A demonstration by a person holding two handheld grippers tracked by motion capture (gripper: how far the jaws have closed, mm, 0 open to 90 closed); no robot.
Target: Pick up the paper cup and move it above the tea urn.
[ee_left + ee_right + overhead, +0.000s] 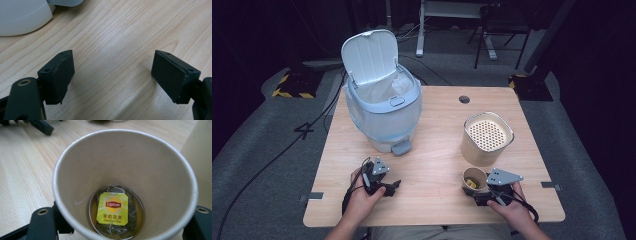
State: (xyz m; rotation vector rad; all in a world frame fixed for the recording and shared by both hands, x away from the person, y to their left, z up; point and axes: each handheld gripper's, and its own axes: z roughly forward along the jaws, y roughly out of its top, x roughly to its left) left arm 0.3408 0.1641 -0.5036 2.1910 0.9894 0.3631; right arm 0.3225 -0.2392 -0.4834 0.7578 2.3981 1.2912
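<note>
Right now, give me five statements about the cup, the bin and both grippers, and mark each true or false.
1. The paper cup holds a tea bag with a yellow Lipton tag. True.
2. The bin has its lid shut. False: the lid stands raised and the liner shows inside.
3. The left gripper grips the cup. False: its jaws stand wide apart over bare table.
4. The right gripper has its jaws on either side of the cup. True.
5. The perforated-top canister lies on its side. False: it stands upright beyond the cup.
</note>
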